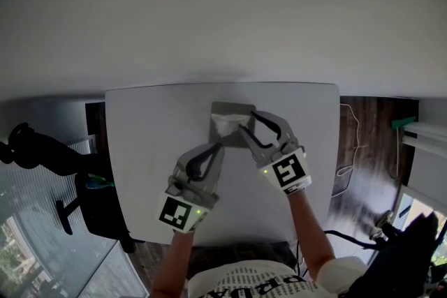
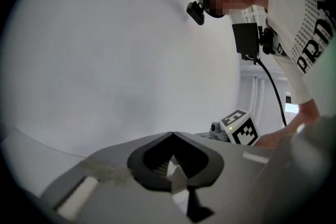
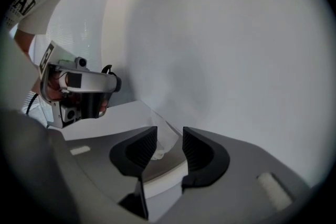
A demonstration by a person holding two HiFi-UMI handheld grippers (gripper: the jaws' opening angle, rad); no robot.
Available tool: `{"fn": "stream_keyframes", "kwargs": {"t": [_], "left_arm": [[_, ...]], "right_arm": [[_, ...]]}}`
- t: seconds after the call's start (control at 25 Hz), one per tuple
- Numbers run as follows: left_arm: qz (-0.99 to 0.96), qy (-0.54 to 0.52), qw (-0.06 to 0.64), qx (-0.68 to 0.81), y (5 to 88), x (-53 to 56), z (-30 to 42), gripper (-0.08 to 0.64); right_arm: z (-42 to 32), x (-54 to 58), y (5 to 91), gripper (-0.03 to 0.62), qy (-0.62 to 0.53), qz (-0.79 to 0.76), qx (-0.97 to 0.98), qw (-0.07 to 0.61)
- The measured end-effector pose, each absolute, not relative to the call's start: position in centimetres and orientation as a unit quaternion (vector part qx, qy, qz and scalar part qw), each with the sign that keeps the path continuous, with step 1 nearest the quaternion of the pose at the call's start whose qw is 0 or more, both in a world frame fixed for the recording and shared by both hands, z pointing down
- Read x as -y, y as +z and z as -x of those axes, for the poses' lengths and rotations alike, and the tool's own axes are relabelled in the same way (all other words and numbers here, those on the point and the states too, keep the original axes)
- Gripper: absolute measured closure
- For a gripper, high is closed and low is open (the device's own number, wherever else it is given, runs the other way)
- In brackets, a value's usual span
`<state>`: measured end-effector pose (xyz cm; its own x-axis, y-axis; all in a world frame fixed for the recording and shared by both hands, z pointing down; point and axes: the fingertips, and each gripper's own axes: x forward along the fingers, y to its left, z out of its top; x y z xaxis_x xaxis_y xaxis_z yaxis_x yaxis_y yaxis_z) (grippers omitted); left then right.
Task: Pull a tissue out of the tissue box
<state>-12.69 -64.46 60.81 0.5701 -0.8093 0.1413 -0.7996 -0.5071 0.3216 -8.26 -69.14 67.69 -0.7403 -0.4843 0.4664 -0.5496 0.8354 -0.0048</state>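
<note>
A grey tissue box (image 1: 229, 109) stands at the far middle of the white table (image 1: 150, 143), with a white tissue (image 1: 225, 126) sticking up from its slot. My right gripper (image 1: 245, 127) reaches the box from the right and is open. In the right gripper view the tissue (image 3: 159, 145) rises in the gap between the right gripper's (image 3: 169, 136) jaws, and the pads do not press on it. My left gripper (image 1: 218, 148) hovers just in front of the box. In its own view the left gripper's (image 2: 172, 134) tips meet, shut on nothing.
A plain white wall stands behind the table. Dark wood floor with a white cable (image 1: 349, 150) lies to the right. A black chair (image 1: 42, 150) stands at the left. The right gripper's marker cube (image 2: 240, 128) shows in the left gripper view.
</note>
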Motion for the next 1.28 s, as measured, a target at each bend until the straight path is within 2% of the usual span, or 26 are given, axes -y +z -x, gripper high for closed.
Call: {"fn": "stream_keyframes", "kwargs": {"t": [0.48, 0.52, 0.56, 0.6, 0.68, 1.28], "left_arm": [[-0.864, -0.013, 0.197, 0.463, 62.4, 64.0, 12.8, 0.555], [-0.864, -0.013, 0.198, 0.463, 62.5, 63.9, 12.8, 0.555], [-0.864, -0.012, 0.199, 0.463, 62.5, 63.9, 12.9, 0.555], [-0.863, -0.012, 0.199, 0.464, 62.5, 63.9, 12.9, 0.555], [-0.863, -0.012, 0.198, 0.464, 62.5, 64.0, 12.9, 0.555], [-0.864, -0.013, 0.197, 0.463, 62.4, 64.0, 12.9, 0.555]], "right_arm": [[9.4, 69.8, 69.7, 0.442, 0.083, -0.27, 0.933, 0.225], [9.5, 69.8, 69.7, 0.446, 0.084, -0.27, 0.933, 0.223], [9.5, 69.8, 69.7, 0.473, 0.086, -0.27, 0.933, 0.221], [9.5, 69.8, 69.7, 0.53, 0.087, -0.27, 0.933, 0.22], [9.4, 69.8, 69.6, 0.572, 0.084, -0.269, 0.934, 0.22], [9.4, 69.9, 69.1, 0.583, 0.08, -0.266, 0.937, 0.213]]}}
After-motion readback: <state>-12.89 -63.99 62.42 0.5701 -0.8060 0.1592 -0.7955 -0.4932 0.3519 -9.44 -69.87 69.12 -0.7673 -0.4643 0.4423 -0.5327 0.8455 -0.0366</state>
